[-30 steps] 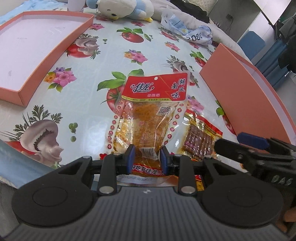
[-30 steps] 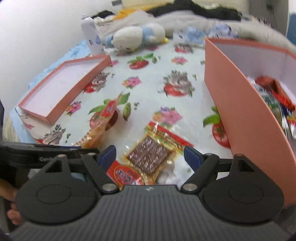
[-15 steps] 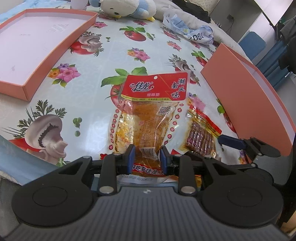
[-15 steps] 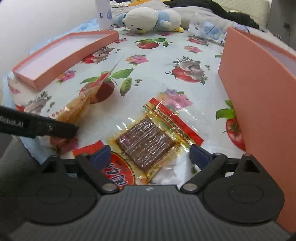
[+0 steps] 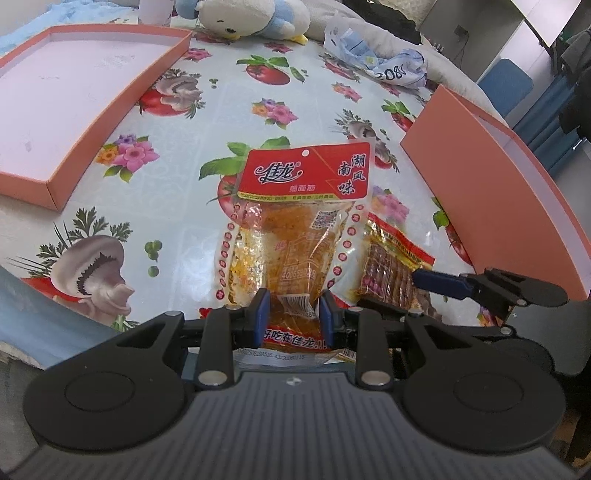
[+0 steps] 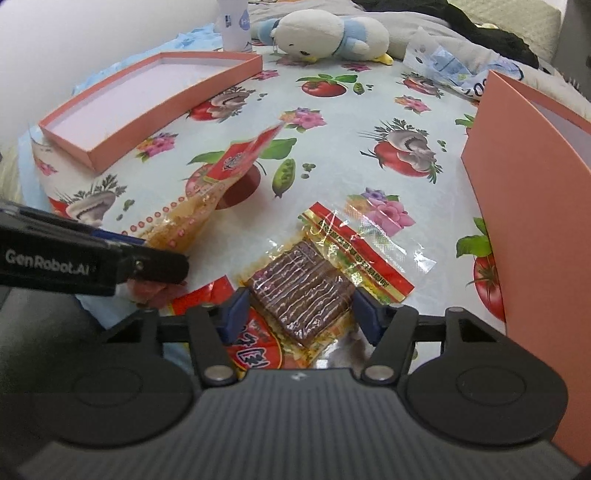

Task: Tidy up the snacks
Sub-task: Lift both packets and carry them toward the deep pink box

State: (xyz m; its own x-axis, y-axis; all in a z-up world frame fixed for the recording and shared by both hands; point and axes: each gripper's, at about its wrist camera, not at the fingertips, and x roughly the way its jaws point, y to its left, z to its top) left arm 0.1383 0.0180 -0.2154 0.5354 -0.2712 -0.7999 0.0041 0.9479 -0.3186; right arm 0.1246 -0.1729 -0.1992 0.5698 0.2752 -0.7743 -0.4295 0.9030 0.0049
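Between left pads: left gripper [image 5: 293,314] pinching near end of orange snack packet [image 5: 295,236]; far end with red header lifted a little off floral tablecloth [image 5: 229,99].
Right tongs: right gripper [image 6: 301,314] half spread, jaws just closing in; brown snack packet [image 6: 299,291] between them, flat on cloth; pads at its edges, firm grip not yet visible.
Under brown packet: red printed wrapper [image 6: 255,354], partly hidden; kind of thing not clear.
Step in hand: probably picking up, one packet per gripper; left one taken, right one at closing stage.
Next move: likely finish closing on brown packet, lift both, carry to tall pink box [image 6: 532,206] on the right side; packet thin and slippery by look, so square pinch on its edge needed.
Risk: glossy film may slip or only crumple under the pads.
Count, packets on cloth: two sure, plus red wrapper.
Count, boxes: two; tall one and shallow pink lid [image 5: 74,103] far left, with nothing in it.
Far edge: one plush toy [image 5: 251,18], one white bottle [image 6: 232,22], one crumpled bag [image 5: 384,66].
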